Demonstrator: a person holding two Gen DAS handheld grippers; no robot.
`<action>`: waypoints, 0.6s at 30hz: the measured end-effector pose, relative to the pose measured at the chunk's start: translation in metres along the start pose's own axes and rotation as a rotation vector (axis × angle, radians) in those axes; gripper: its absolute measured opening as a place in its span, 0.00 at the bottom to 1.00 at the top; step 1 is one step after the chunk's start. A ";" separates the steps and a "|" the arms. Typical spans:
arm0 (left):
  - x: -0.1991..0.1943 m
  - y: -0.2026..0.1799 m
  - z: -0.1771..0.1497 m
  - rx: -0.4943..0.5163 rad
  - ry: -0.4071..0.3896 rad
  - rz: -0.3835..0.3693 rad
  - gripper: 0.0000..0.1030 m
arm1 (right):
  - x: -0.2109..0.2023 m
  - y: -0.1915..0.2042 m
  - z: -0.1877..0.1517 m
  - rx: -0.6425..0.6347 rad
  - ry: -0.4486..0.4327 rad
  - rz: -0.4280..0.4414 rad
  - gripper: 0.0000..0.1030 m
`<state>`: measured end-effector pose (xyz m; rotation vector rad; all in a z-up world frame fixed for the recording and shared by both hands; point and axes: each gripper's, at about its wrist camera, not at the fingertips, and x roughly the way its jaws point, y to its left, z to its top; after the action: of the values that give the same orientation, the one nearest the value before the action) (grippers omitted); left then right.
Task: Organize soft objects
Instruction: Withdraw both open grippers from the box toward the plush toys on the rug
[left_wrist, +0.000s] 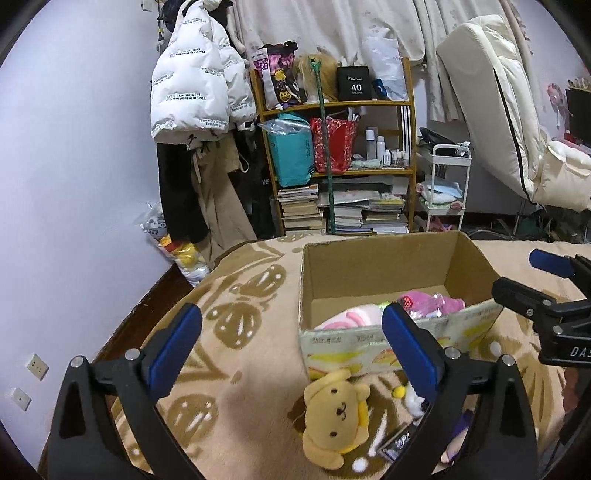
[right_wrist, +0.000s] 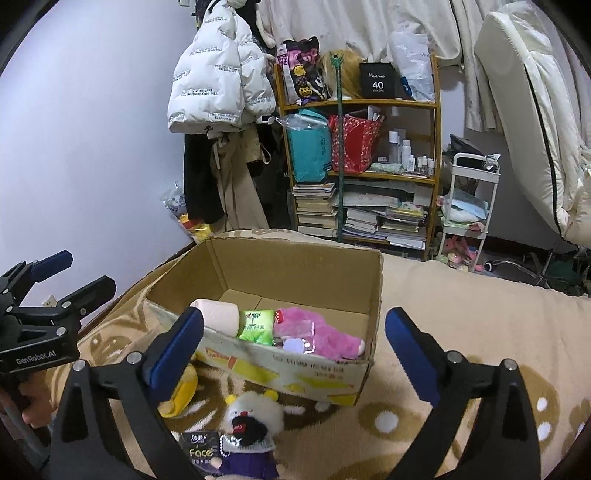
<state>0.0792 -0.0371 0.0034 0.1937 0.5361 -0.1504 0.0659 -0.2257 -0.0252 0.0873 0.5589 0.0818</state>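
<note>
Pink plush (right_wrist: 325, 334) boxed already; yellow bear (left_wrist: 334, 413) and white doll (right_wrist: 255, 413) left outside, both grippers' fingers spread, empty.

Matt corrugated cardboard box (right_wrist: 258, 273) sits on a fuzzy woven blanket (right_wrist: 461, 306); the yellow bear (left_wrist: 338, 413) is soft plush, the green packet (right_wrist: 255, 326) glossy plastic.

Dim, cool indoor light, perhaps overhead; sharp centre, heavy fisheye vignette.
</note>
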 end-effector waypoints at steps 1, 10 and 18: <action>-0.003 0.001 -0.002 0.001 0.003 0.001 0.95 | -0.004 0.001 -0.001 -0.003 0.002 -0.001 1.00; -0.025 0.005 -0.015 0.013 0.038 0.018 0.95 | -0.028 0.006 -0.012 0.002 0.007 -0.004 1.00; -0.035 0.010 -0.026 0.010 0.076 0.034 0.95 | -0.040 0.006 -0.018 0.030 0.011 -0.008 1.00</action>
<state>0.0386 -0.0188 0.0010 0.2187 0.6079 -0.1128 0.0224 -0.2230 -0.0186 0.1137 0.5719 0.0662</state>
